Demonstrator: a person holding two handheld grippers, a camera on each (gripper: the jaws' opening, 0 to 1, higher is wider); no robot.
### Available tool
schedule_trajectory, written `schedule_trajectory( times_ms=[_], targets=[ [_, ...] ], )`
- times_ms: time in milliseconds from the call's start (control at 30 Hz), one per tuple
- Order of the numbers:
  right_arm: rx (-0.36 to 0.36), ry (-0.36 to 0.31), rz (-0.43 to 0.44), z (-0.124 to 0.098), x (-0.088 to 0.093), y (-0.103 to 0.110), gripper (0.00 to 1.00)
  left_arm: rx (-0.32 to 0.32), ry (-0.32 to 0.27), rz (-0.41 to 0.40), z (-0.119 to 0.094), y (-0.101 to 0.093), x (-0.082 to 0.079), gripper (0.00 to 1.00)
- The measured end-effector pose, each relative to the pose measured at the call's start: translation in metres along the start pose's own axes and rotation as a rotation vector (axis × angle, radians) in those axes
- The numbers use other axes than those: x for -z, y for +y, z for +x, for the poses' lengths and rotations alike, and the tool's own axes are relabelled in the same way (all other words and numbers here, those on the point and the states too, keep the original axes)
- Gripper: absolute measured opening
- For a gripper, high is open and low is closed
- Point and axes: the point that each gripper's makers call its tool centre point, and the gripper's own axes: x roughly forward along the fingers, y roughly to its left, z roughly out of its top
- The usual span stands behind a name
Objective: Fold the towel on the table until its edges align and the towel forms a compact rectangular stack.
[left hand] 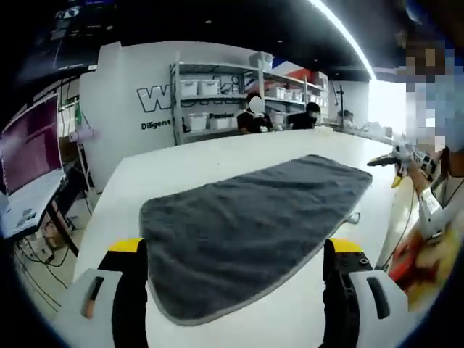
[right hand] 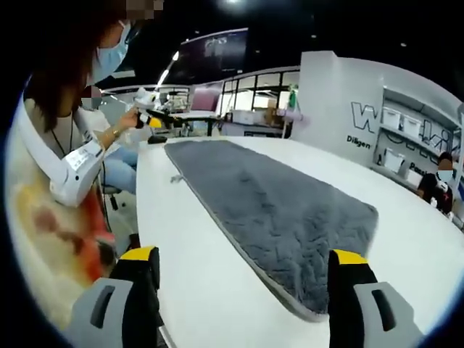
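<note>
Two tools are in my hands and neither one has anything in it; the towel (left hand: pixel 254 225) is not yet folded, so I judge the step in hand is the first grasp of its edge.

From largest to smallest: the white surface (left hand: pixel 181 170) carries the towel, which is grey, lies flat in one layer and is spread to its full length; a thin paler border goes around it. In the left gripper view the near corner of the towel lies between the two jaws of the left tool (left hand: pixel 235 293), close in front of them but not touched; the jaws stand wide apart. In the right gripper view the towel (right hand: pixel 279 210) runs away from the right tool (right hand: pixel 243 290) toward a person in a white sleeve (right hand: pixel 72 170); its near end lies nearer to the right jaw than to the left one; these jaws also stand wide apart and hold nothing.

To do this step well, I think each tool should come down on one corner of the same short end; the lower jaw should slide under the border only, so that a single layer is taken; then both corners should be lifted together and carried level to the far end, so the edges meet evenly.
</note>
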Motion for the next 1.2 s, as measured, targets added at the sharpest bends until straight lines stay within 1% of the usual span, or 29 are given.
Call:
schedule_trajectory(
  times_ms=[67, 133, 200, 300, 367, 500, 567, 633, 700, 767, 833, 867, 967, 1000, 1133, 1200],
  targets=[
    [-0.009, 0.004, -0.001, 0.003, 0.001, 0.003, 0.98, -0.001, 0.023, 0.010, -0.003, -0.004, 0.011, 0.99],
    [-0.017, 0.006, -0.005, 0.004, 0.001, 0.005, 0.98, -0.011, 0.044, 0.020, -0.008, 0.002, 0.019, 0.99],
    [-0.021, 0.006, -0.008, 0.003, 0.000, 0.005, 0.98, -0.018, 0.056, 0.028, -0.010, 0.001, 0.027, 0.99],
    [-0.019, 0.006, -0.007, 0.002, 0.000, 0.006, 0.98, -0.006, 0.066, 0.011, -0.011, 0.001, 0.037, 0.91],
    [-0.016, 0.006, -0.006, 0.001, -0.001, 0.006, 0.98, 0.028, 0.067, -0.002, -0.010, -0.005, 0.041, 0.88],
    [-0.015, 0.006, -0.004, 0.001, -0.001, 0.007, 0.97, 0.064, 0.074, 0.021, -0.002, -0.017, 0.046, 0.84],
    [-0.017, 0.010, -0.006, 0.001, 0.000, 0.008, 0.97, 0.090, 0.101, 0.030, 0.002, -0.022, 0.051, 0.82],
    [-0.017, 0.013, -0.007, -0.001, 0.000, 0.008, 0.97, 0.103, 0.127, 0.030, 0.007, -0.024, 0.057, 0.79],
    [-0.016, 0.013, -0.008, -0.001, 0.001, 0.009, 0.97, 0.108, 0.139, 0.037, 0.010, -0.026, 0.061, 0.75],
    [-0.015, 0.014, -0.006, -0.002, 0.001, 0.009, 0.96, 0.115, 0.145, 0.036, 0.012, -0.027, 0.063, 0.74],
    [-0.014, 0.020, -0.003, -0.002, 0.003, 0.010, 0.96, 0.127, 0.129, 0.016, 0.014, -0.028, 0.061, 0.73],
    [-0.014, 0.022, -0.003, -0.002, 0.003, 0.010, 0.96, 0.129, 0.119, 0.003, 0.016, -0.027, 0.060, 0.71],
    [-0.014, 0.022, -0.002, -0.002, 0.003, 0.010, 0.96, 0.133, 0.113, -0.025, 0.018, -0.023, 0.061, 0.60],
    [-0.014, 0.021, -0.002, -0.002, 0.003, 0.010, 0.96, 0.128, 0.113, -0.040, 0.018, -0.021, 0.062, 0.58],
    [-0.019, 0.019, 0.005, -0.002, 0.003, 0.011, 0.95, 0.118, 0.117, -0.085, 0.020, -0.015, 0.067, 0.57],
    [-0.021, 0.022, 0.007, -0.002, 0.004, 0.012, 0.95, 0.116, 0.130, -0.089, 0.021, -0.015, 0.072, 0.53]
  ],
)
